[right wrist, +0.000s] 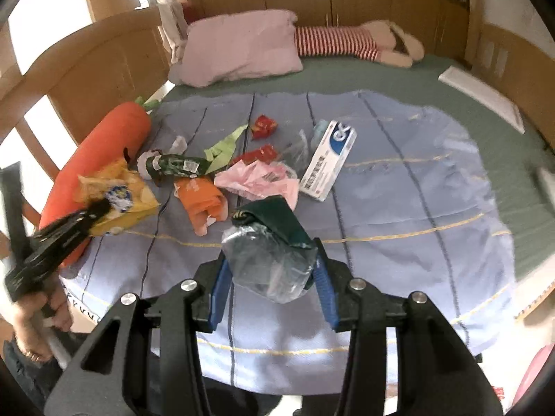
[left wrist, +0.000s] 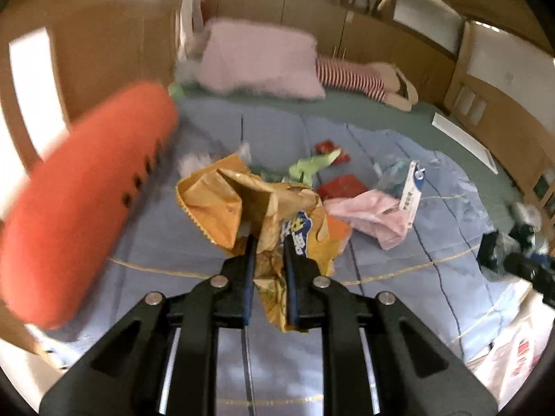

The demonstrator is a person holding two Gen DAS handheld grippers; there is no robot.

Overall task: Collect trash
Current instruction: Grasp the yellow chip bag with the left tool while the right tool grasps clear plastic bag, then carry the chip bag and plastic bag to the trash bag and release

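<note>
Wooden bed rails and cupboard fronts are ringing a bed [right wrist: 399, 79] whose green sheet is lying under a pale blue checked blanket [right wrist: 416, 190], and I am working over that blanket with a tool in each hand. My left gripper [left wrist: 269, 239] is clamping a crumpled yellow snack bag [left wrist: 242, 204], its blue-lined jaws nearly closed with the foil squeezed between them; from the right wrist camera the bag is hanging clear of the blanket, just in front of a big plush carrot [right wrist: 100, 149] that is lying along the bed's left edge. My left hand [right wrist: 34, 308] is showing at that camera's lower left corner, wrapped around the handle.

My right gripper [right wrist: 274, 263] is pinching a scrunched clear plastic wrapper [right wrist: 270, 263] together with a dark green packet [right wrist: 277, 218], the jaws standing part-way apart with the bundle filling the gap between them.

More litter is lying in a loose heap near the blanket's middle: a pink plastic bag [right wrist: 256, 176], an orange wrapper [right wrist: 201, 201], a dark green bottle-shaped wrapper [right wrist: 173, 166], a light green scrap [right wrist: 225, 145], two red wrappers [right wrist: 263, 126] and a white and blue box [right wrist: 329, 159]. Against the headboard a pink pillow [right wrist: 239, 48] is sitting beside a striped plush rabbit [right wrist: 353, 43].
</note>
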